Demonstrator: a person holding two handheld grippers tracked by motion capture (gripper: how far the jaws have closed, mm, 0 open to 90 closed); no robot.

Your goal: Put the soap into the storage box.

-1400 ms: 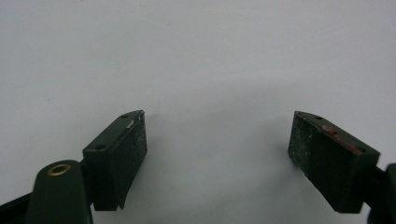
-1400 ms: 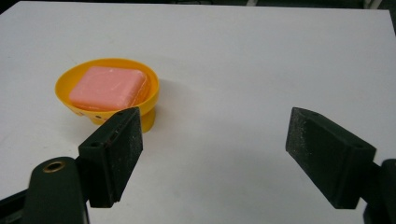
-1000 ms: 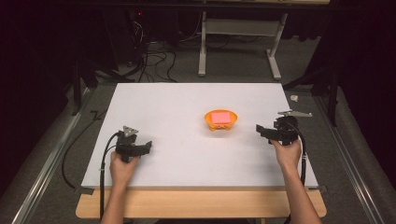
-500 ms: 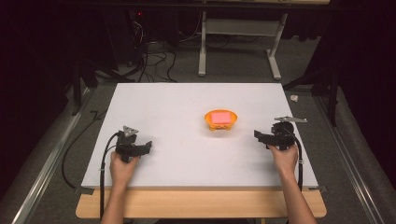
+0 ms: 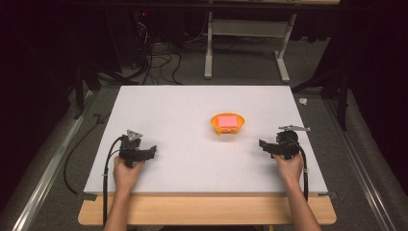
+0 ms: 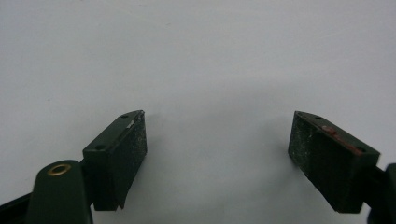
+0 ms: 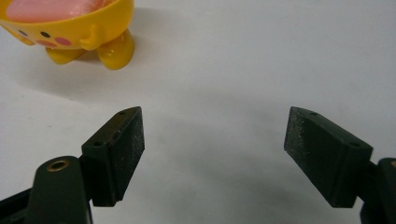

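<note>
Two hand-held black two-jaw grippers rest low over a white rectangular table top (image 5: 192, 106), one near each front corner, each gripped by a person's bare hand.

At the left, the left gripper (image 5: 150, 151) sits near the table's front left edge. Its jaws stand wide apart with nothing between them, and bare white surface lies ahead of them. Compared with a second ago, it has not shifted.

Toward the middle, a small yellow-orange plastic bowl on stubby feet (image 5: 227, 123), with a painted face and a flat pink block inside, stands on the table. It is well apart from the left jaws, out ahead and to their right. From the right gripper's own view the bowl (image 7: 70, 28) sits ahead of the jaws and off to their left side, near but not between them.

At the right, the right gripper (image 5: 263, 144) also has its jaws spread wide and empty. Over the last second it has drawn back a little toward the person and sunk closer to the table, so the gap to the bowl has grown slightly.

My reading is that no grasp has begun: the right gripper, the nearer of the two, seems to be settling before any reach, and would have to swing left and forward to bring the bowl between its jaws.
</note>
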